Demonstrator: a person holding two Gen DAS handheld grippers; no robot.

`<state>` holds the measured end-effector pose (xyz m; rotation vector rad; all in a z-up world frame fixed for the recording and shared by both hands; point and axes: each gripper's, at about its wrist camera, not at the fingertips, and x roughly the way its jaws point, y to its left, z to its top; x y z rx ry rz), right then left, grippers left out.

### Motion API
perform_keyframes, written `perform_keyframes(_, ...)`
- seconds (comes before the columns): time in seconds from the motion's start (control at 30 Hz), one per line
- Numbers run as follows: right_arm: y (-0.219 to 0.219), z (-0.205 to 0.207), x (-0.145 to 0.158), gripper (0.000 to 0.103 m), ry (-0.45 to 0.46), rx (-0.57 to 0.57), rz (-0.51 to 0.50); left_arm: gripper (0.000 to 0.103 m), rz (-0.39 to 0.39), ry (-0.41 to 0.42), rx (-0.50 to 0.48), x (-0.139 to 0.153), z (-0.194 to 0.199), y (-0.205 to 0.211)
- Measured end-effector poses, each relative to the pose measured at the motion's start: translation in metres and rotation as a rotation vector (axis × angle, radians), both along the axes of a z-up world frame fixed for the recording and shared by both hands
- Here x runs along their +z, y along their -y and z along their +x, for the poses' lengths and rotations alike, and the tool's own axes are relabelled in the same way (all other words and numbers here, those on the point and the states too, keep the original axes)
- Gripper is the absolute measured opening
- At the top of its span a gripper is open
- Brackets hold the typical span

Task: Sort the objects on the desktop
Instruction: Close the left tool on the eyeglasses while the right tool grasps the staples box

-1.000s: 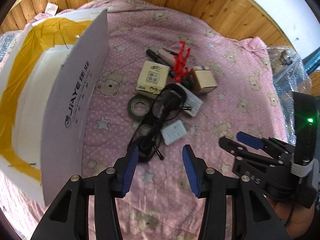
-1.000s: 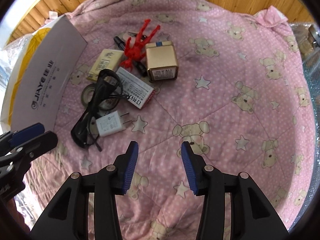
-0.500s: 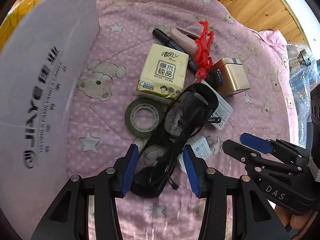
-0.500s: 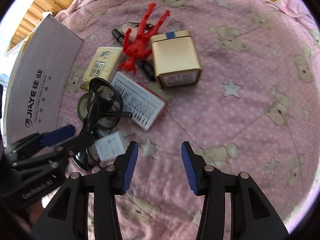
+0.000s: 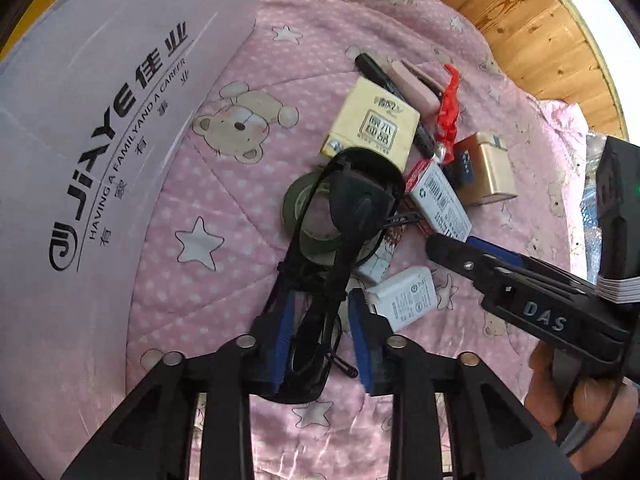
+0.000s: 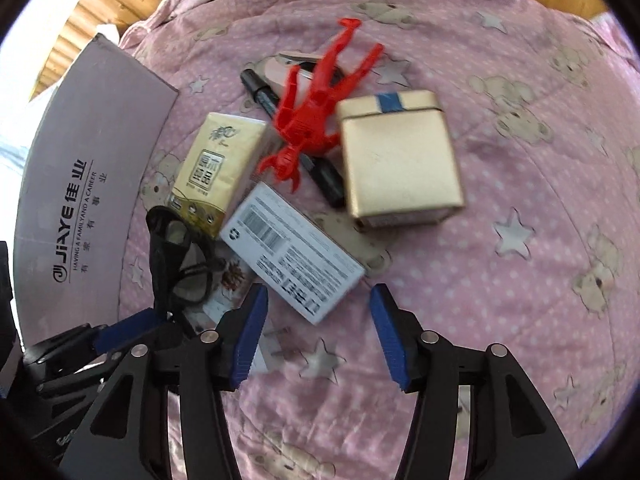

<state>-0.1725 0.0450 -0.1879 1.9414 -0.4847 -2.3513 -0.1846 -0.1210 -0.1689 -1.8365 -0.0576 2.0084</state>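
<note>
Left wrist view shows your left gripper (image 5: 320,332) half-closed around the black glasses (image 5: 344,240) beside the white charger (image 5: 404,300), while your right gripper (image 6: 316,332) gapes wide, empty.

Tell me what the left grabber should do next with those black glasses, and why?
Probably squeeze shut. The left gripper is open, with one end of the black glasses lying between its blue fingers, so the glasses aren't held yet. Closing gently would likely grip them before any lift toward the cardboard box.
</note>
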Motion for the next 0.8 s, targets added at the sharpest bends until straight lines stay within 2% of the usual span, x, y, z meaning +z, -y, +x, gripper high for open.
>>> perform_keyframes(0.13, 0.007, -0.007, -0.003, 0.061, -0.026, 0.025, 0.033, 0.036, 0.010, -0.009, -0.020, -0.003, -0.002, -0.005)
perform_keyframes(0.23, 0.007, -0.007, -0.001, 0.054, -0.025, 0.026, 0.033, 0.032, 0.009, -0.017, -0.025, -0.002, -0.003, -0.005)
perform_keyframes(0.27, 0.006, -0.005, 0.000, 0.050, -0.019, 0.023, 0.015, 0.022, 0.007, -0.021, -0.026, 0.000, -0.003, -0.005)
perform_keyframes(0.4, -0.003, 0.010, 0.000, 0.048, 0.023, 0.000, -0.101, 0.021, 0.009, -0.007, 0.002, 0.002, 0.001, 0.007)
perform_keyframes(0.5, 0.000, 0.020, 0.001, 0.048, 0.042, 0.017, -0.151, 0.021, 0.037, 0.019, 0.021, -0.002, -0.001, 0.008)
perform_keyframes(0.53, 0.001, 0.022, 0.002, 0.049, 0.035, 0.022, -0.139, 0.021, 0.040, 0.022, 0.019, -0.003, 0.000, 0.009)
perform_keyframes(0.6, 0.005, 0.021, 0.003, 0.057, 0.020, 0.038, -0.093, 0.023, 0.041, 0.024, 0.016, -0.003, 0.003, 0.011)
perform_keyframes(0.8, 0.017, 0.007, 0.000, 0.062, -0.010, 0.078, -0.031, 0.027, 0.023, 0.005, 0.005, -0.007, 0.003, 0.004)
